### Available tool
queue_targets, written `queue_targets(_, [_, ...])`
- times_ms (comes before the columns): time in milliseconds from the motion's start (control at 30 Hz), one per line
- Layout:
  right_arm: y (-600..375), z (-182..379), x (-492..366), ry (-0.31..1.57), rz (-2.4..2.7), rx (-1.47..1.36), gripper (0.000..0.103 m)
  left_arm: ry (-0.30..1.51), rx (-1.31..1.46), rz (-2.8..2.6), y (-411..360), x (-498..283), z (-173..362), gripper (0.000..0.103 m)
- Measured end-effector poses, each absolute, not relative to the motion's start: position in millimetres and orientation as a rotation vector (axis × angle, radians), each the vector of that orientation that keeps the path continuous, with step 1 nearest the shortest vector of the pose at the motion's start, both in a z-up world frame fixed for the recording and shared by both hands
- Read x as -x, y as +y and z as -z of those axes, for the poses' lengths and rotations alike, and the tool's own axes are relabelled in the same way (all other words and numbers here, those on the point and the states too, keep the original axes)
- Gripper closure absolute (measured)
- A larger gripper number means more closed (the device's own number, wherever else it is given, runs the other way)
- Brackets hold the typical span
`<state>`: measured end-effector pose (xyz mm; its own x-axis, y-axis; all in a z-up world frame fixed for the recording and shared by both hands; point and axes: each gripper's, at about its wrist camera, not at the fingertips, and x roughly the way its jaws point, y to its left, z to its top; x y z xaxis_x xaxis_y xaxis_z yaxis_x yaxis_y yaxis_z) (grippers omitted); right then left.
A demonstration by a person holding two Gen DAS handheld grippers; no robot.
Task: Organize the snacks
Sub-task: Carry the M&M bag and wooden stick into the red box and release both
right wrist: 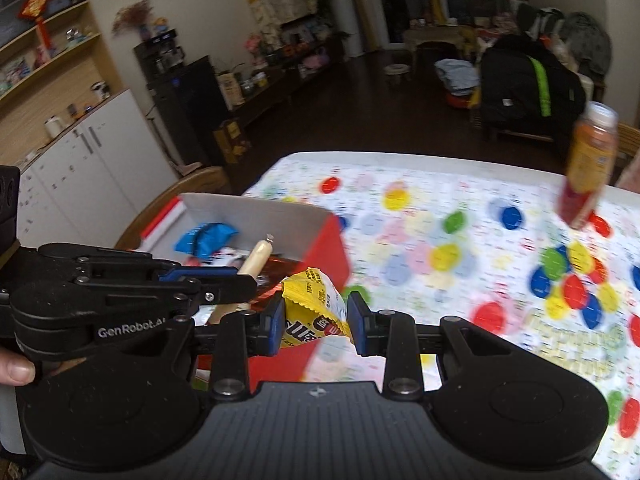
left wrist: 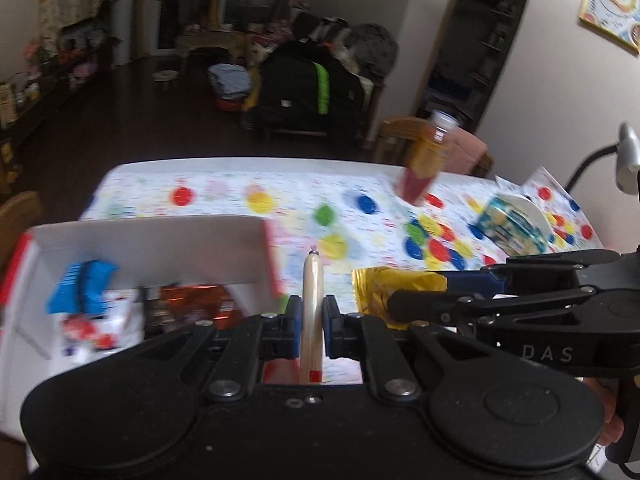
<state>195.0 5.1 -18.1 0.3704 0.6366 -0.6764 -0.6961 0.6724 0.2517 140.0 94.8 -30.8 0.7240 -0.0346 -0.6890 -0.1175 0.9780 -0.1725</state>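
The left gripper (left wrist: 312, 320) is clamped on a pale sausage stick (left wrist: 313, 304), which stands nearly upright between the blue pads and pokes out toward twelve o'clock; its crimped tip sits just above the table (left wrist: 240, 184) in the left wrist view. The right gripper (right wrist: 316, 320) is closed on a yellow snack packet (right wrist: 316, 304), with the crinkled wrapper bulging up between the jaws. The two tools are just beside each other, the left one at nine o'clock of the right; a thumb (right wrist: 16, 370) shows at the frame edge.

The open box (left wrist: 160, 240), white inside and red outside, lies at ten o'clock of the left gripper; it already holds a blue packet (left wrist: 80, 284), an orange-brown wrapper (left wrist: 196, 300) and a white-and-red packet (left wrist: 92, 328). A bottle (left wrist: 424, 156) with an orange and red label stands at two o'clock on the spotted cloth; a blue-and-yellow pack (left wrist: 508, 224) lies at three o'clock, blurred.

The sausage stick looks light and fairly stiff, though its casing is likely slick, so a mid-length hold seems safest. The yellow packet looks light, soft and crushable; holding it by the wrapper edge rather than the middle would probably spare the contents. Both likely belong in the box, which has bare floor near its far wall.
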Motion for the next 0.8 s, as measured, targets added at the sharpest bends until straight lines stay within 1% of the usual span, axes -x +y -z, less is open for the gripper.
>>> queue_targets(200, [62.0, 23.1, -182.6, 0.839, -0.900, 0.118, 0.071, 0.763, 0.216, -0.138, 148.1, -114.3, 33.0, 0.096])
queue_targets(433, [109.4, 40.4, -181.6, 0.879, -0.890, 0.145, 0.071, 0.819, 0.227, -0.232, 202.4, -101.2, 52.5, 0.096])
queue_targets(633, [130.0, 61.5, -182.4, 0.918, -0.852, 0.172, 0.071, 0.866, 0.212, -0.275, 231.6, -103.7, 72.4, 0.096])
queue_targets(800, [140.9, 71.2, -183.0, 0.929, -0.836, 0.195, 0.071, 0.895, 0.188, -0.270, 241.0, -109.5, 82.6, 0.096])
